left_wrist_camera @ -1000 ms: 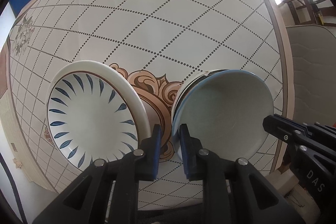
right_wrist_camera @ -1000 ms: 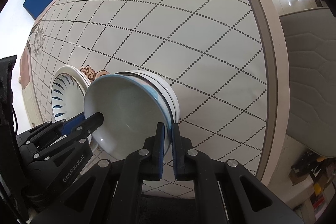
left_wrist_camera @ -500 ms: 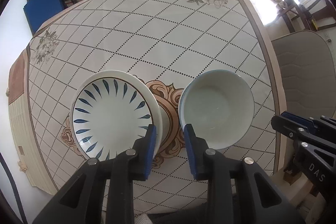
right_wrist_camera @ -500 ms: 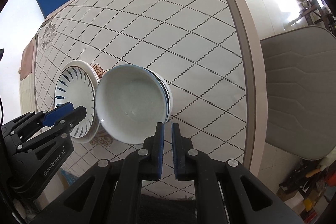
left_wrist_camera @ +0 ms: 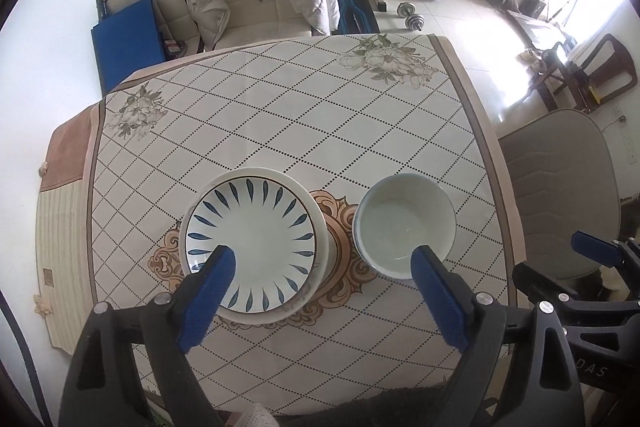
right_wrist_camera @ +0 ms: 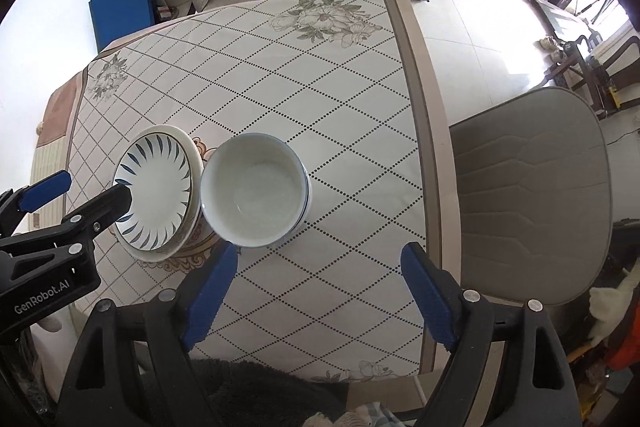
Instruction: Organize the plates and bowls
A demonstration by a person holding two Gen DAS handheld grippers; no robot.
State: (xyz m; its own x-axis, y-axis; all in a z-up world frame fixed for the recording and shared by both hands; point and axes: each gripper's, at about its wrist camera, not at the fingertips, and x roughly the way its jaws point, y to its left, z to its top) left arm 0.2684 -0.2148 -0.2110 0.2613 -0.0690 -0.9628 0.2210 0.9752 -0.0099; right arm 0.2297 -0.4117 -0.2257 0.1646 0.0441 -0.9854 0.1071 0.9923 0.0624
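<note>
Both tongs, left and right, spread wide above plate stack and bowl stack near table edge

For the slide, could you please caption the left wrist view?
Open left gripper above stacked plates and bowls.

left tool: fingers spread wide, holding nothing, raised
right tool: fingers spread wide, holding nothing, beside left tool
</note>
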